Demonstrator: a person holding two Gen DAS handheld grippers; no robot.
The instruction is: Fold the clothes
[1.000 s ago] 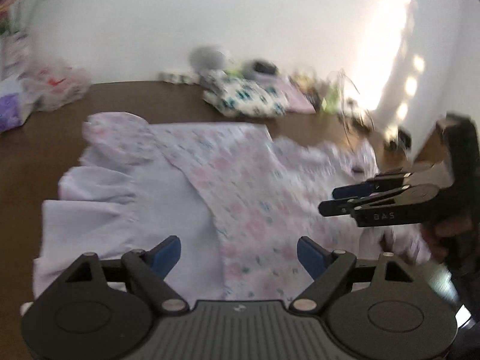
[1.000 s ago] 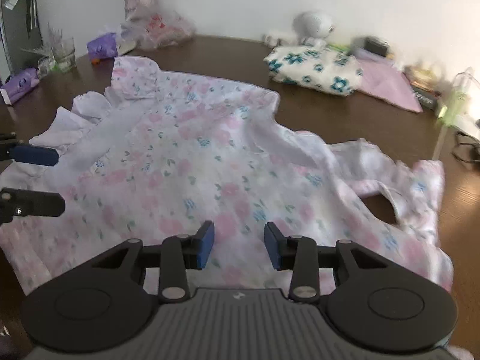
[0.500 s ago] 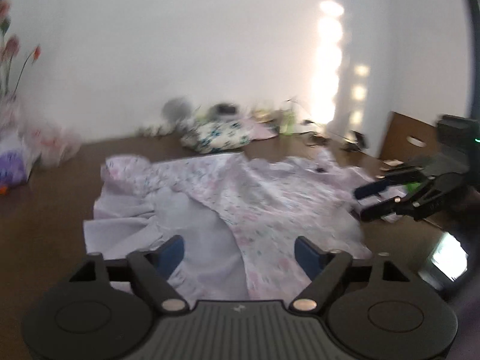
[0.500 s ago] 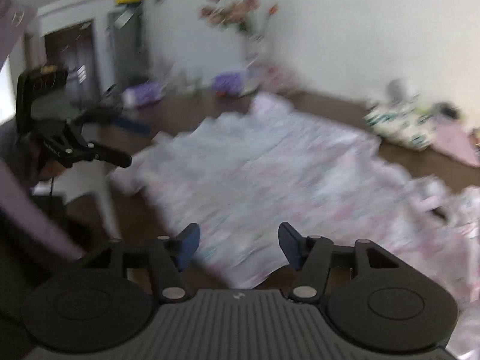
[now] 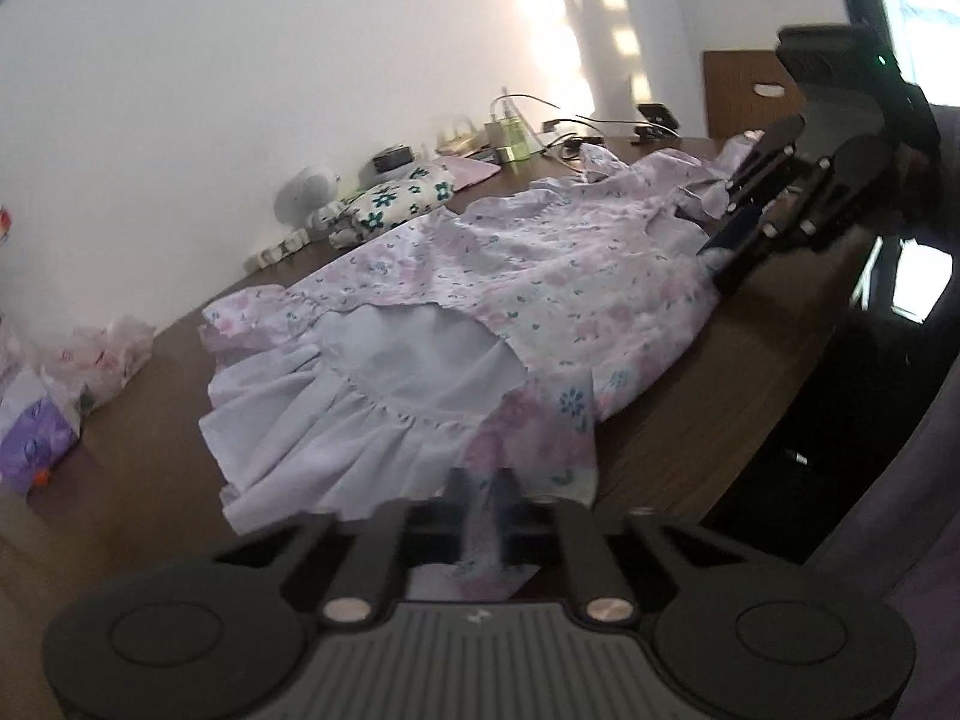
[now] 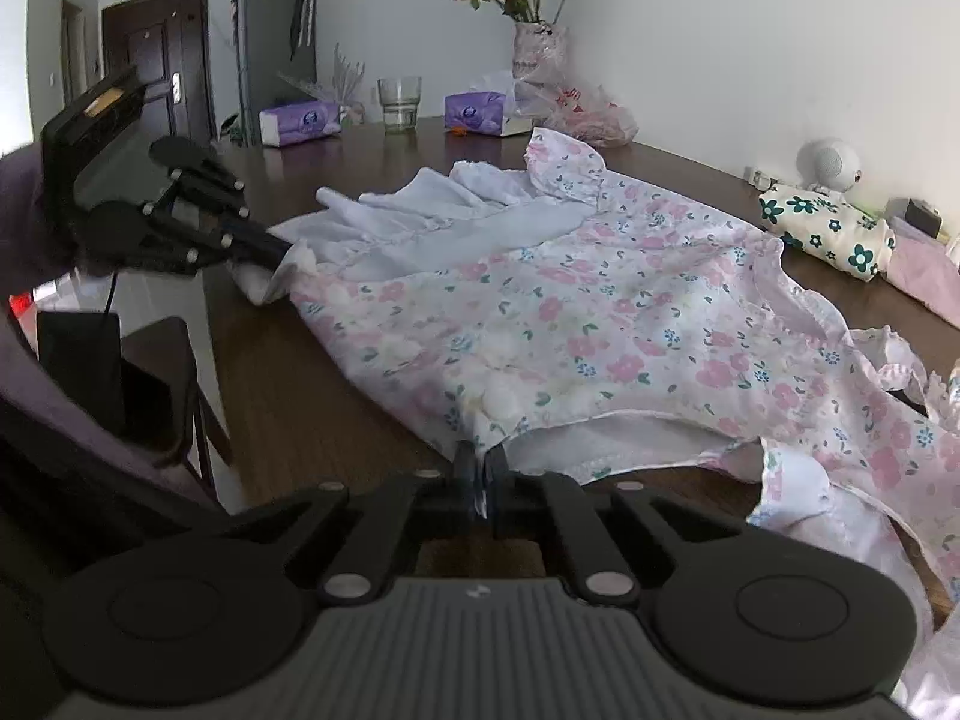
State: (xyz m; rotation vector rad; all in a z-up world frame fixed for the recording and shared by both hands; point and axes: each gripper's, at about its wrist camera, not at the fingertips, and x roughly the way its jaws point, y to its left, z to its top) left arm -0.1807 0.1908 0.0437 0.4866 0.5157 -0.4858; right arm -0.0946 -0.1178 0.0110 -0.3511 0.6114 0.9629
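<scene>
Dress (image 6: 600, 312): floral, pink on white, spread flat on the counter (image 6: 312, 420), long axis running along the near counter edge from hem at the left to ruffled neck end at the right; one panel turned back, showing pale lining (image 5: 384, 360). Left gripper (image 5: 483, 501): jaws closed on the near hem corner. Right gripper (image 6: 480, 480): jaws closed on the near edge toward the neck end. Both grips sit on the same near edge, cloth lying away from the jaws toward the wall; judged fit for carrying that edge across to the far side, each hand equally near its own end. Beyond: folded flowered cloth (image 6: 828, 234), tissue packs (image 6: 300, 120), glass (image 6: 399, 102), vase (image 6: 537, 60)
</scene>
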